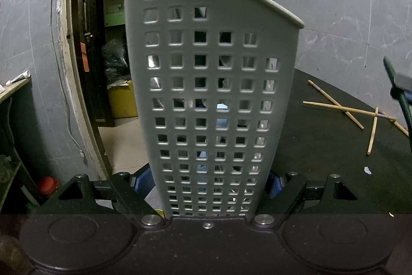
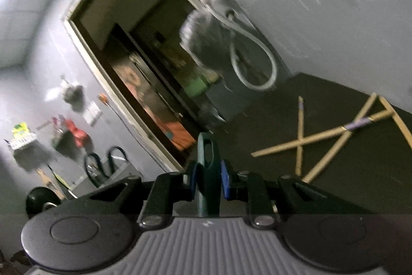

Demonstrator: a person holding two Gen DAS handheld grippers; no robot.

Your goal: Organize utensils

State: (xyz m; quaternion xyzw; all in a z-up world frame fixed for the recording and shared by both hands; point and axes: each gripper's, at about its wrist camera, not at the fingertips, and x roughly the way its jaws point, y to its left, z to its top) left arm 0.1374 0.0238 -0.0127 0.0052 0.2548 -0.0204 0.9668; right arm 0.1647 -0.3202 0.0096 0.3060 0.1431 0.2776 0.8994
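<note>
grey plastic fills most of the left view: it is a tall utensil holder [image 1: 211, 84] with rows of little square holes. the left gripper [image 1: 208, 187] has its two blue pads pressed on the holder's sides near the bottom, so it is clamped on it. i think it holds the holder steady and standing up, so that things can be dropped in from the top without it tipping.

under it is the dark table [image 1: 322, 146]. it holds the loose things that need tidying.

next come the wooden chopsticks [image 2: 334, 135]. they lie crossed over each other on the table, well away from the holder, and not yet put away.

smaller is the dark green utensil handle [image 2: 208, 166] with a hanging hole in its end. the right gripper [image 2: 208, 178] is squeezed shut on it, with a blue pad on each side. the rest of the utensil is hidden, so i cannot tell what kind it is. the right view is tilted and blurry. i think this utensil is meant to go into the holder, and the open top must be found first.
</note>
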